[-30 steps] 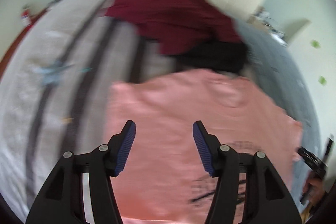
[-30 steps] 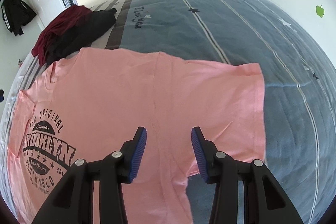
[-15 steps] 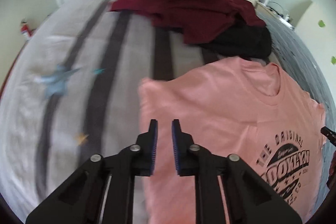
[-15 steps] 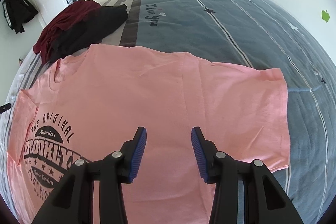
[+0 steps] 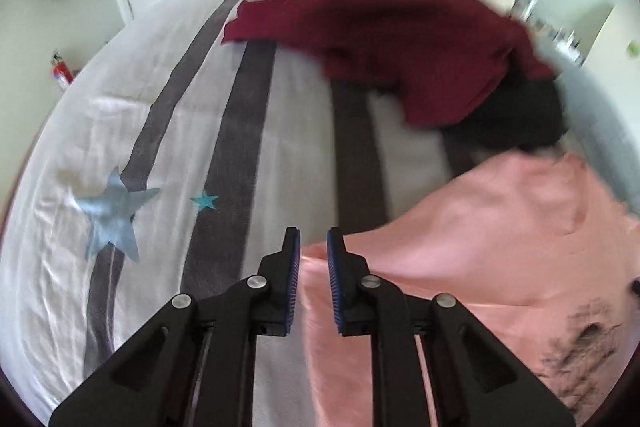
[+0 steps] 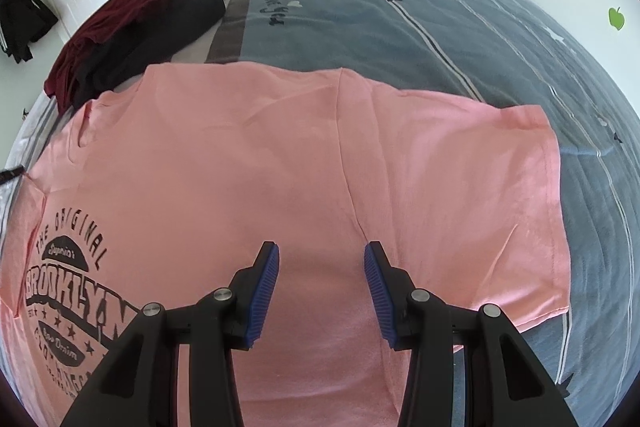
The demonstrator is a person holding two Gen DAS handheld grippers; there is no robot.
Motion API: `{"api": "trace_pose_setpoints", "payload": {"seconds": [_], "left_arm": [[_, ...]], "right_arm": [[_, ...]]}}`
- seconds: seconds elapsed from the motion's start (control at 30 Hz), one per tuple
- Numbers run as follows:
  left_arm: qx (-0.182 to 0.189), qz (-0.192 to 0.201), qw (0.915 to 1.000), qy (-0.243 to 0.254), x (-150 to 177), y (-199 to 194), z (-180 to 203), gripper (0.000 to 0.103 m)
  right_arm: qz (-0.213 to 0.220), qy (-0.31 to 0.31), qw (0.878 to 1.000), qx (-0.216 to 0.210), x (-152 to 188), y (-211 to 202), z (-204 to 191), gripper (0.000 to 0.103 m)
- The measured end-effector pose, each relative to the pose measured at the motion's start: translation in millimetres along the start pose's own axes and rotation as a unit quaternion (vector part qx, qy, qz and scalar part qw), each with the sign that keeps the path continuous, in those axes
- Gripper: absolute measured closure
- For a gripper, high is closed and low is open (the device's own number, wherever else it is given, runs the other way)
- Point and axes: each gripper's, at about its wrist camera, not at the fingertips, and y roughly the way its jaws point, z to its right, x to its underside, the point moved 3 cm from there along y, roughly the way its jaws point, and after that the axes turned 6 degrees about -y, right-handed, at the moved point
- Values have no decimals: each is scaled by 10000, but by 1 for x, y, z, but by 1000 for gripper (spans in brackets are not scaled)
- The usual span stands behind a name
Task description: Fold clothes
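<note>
Shirt: pink cotton printed t-shirt (image 6: 248,163) flat on the striped bedspread (image 5: 160,131) | your left gripper (image 5: 313,247) nearly closed around its sleeve edge, firm pinch unclear | right gripper (image 6: 320,267) wide open above the body, hem rightward

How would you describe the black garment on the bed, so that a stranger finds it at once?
Start at the bed and find the spread pink T-shirt. Just beyond its collar lies a heap of two garments. The black garment is the one nearer the T-shirt, partly under the dark red garment.

Motion blur smears the pink T-shirt (image 5: 500,247) print beyond reading.
</note>
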Motion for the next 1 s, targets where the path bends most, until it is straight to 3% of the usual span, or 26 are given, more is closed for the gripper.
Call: {"api": "trace_pose_setpoints", "payload": {"seconds": [0.2, 0.3, 0.4, 0.5, 0.6, 0.73, 0.8, 0.87, 1.0], "left_arm": [[445, -381, 9961, 655, 76, -53, 24, 91], [291, -647, 9943, 792, 109, -48, 22, 91], [-171, -816, 9958, 366, 122, -30, -9, 91], [-436, -534, 9975, -177, 117, -38, -35, 94], [-101, -236, 9993, -279, 113, -64, -32, 94], [314, -327, 9990, -25, 131, -86, -10, 94], [322, -533, 9980, 143, 148, -85, -2, 94], [-147, -834, 9961, 249, 171, -71, -7, 94], [-262, -636, 9965, -483, 172, -73, -28, 94]], "right_arm": [[23, 43, 10000, -45, 1, -1, -2, 62], [6, -3, 10000, -32, 4, 0, -3, 62], [-17, -40, 10000, -10, 5, 1, -3, 62], [-39, -98, 9999, -14, 5, 1, -3, 62], [-39, -112, 9999, -23, 6, -1, -1, 62], [-10, -73, 10000, -47, 10, -6, 2, 62], [5, -46, 10000, -55, 12, -8, 3, 62], [10, -38, 10000, -60, 14, -10, 4, 62], [19, -37, 10000, -39, 18, -15, 14, 62]]}}
